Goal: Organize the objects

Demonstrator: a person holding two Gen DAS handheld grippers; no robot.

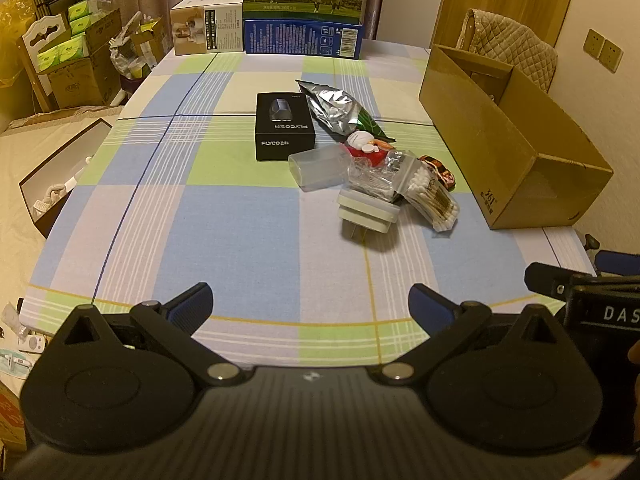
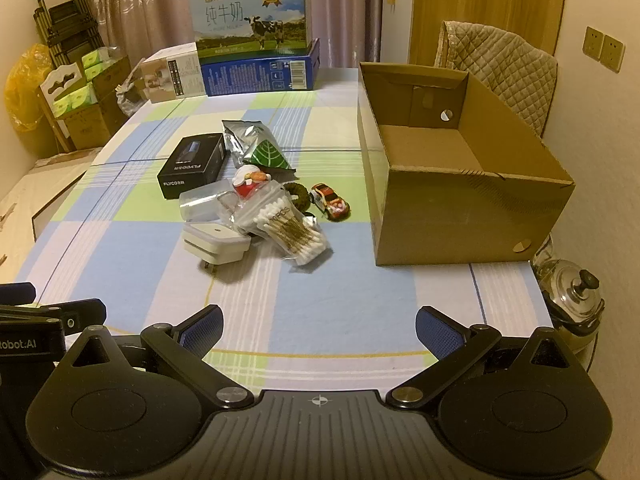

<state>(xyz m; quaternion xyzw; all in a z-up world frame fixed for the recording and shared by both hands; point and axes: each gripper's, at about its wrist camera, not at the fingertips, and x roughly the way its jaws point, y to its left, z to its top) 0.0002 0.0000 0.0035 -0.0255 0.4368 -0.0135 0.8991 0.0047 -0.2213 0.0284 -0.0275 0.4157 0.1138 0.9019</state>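
Note:
A pile of small objects lies mid-table: a black FLYCO box (image 1: 284,126) (image 2: 192,165), a silver foil pouch (image 1: 338,110) (image 2: 252,142), a clear plastic case (image 1: 318,164) (image 2: 202,201), a white plug adapter (image 1: 368,210) (image 2: 216,245), a bag of cotton swabs (image 1: 432,196) (image 2: 292,230), a small Santa figure (image 2: 250,180) and a toy car (image 2: 330,201). An open, empty cardboard box (image 1: 516,160) (image 2: 460,184) stands to their right. My left gripper (image 1: 310,306) and right gripper (image 2: 318,328) are both open and empty, above the table's near edge, well short of the pile.
Milk cartons and boxes (image 2: 252,52) stand at the table's far end. A padded chair (image 2: 500,64) is behind the cardboard box. A glass kettle (image 2: 576,300) sits off the table's right edge. An open shoe box (image 1: 52,184) and stacked cartons (image 1: 80,60) are at the left.

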